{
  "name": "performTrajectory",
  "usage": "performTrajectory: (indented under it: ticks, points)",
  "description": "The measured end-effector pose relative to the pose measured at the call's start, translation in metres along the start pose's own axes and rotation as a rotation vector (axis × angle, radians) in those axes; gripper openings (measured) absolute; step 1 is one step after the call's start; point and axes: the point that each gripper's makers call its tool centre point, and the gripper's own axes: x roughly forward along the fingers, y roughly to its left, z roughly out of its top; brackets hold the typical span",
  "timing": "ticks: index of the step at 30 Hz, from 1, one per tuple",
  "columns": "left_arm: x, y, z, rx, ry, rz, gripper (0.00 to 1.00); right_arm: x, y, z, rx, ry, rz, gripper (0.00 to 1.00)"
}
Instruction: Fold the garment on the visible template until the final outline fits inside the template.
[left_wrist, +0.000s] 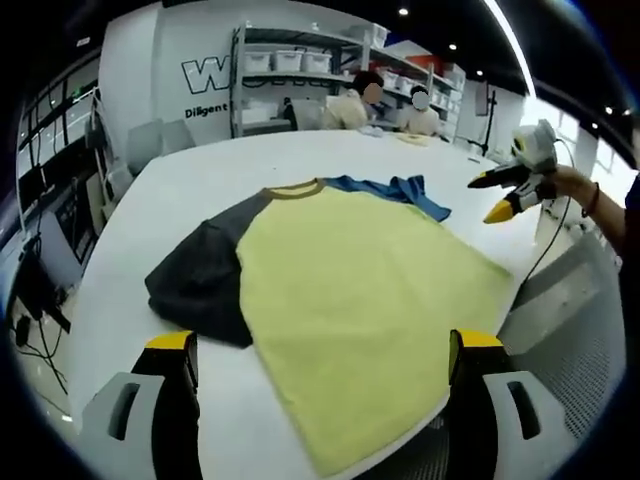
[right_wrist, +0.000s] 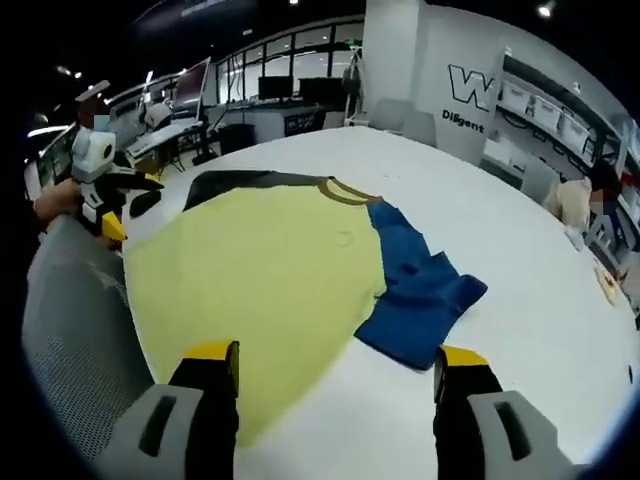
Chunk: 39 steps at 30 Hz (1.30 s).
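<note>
Pale yellow-green body on the garment (left_wrist: 360, 300), olive-brown neck trim, one sleeve charcoal grey (left_wrist: 200, 285), the other sleeve deep blue (right_wrist: 415, 295). Plain white worktop (right_wrist: 520, 250). Black fingers (left_wrist: 175, 390) tipped yellow.

Two seated people (left_wrist: 350, 105) work beside shelving (left_wrist: 290, 75) holding what look like bins, past the white table (left_wrist: 200, 180).
</note>
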Motion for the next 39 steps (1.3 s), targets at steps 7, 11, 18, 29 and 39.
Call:
performTrajectory:
  ticks: [7, 11, 18, 29, 39]
  points:
    - [0.000, -0.001, 0.002, 0.013, -0.013, 0.001, 0.99, 0.016, -0.026, -0.001, -0.045, -0.013, 0.001, 0.63]
    - [-0.001, 0.001, 0.003, 0.019, -0.015, 0.010, 0.99, 0.027, -0.040, -0.003, -0.070, -0.005, 0.013, 0.56]
    - [-0.003, 0.002, 0.005, 0.016, -0.029, 0.020, 0.99, 0.048, -0.046, -0.013, -0.254, 0.071, 0.034, 0.49]
    - [-0.004, 0.005, 0.004, 0.001, -0.031, 0.035, 0.99, 0.075, -0.047, -0.032, -0.325, 0.153, 0.097, 0.35]
    - [-0.005, 0.006, 0.005, -0.007, -0.040, 0.041, 0.99, 0.080, -0.037, -0.032, -0.265, 0.141, 0.140, 0.00]
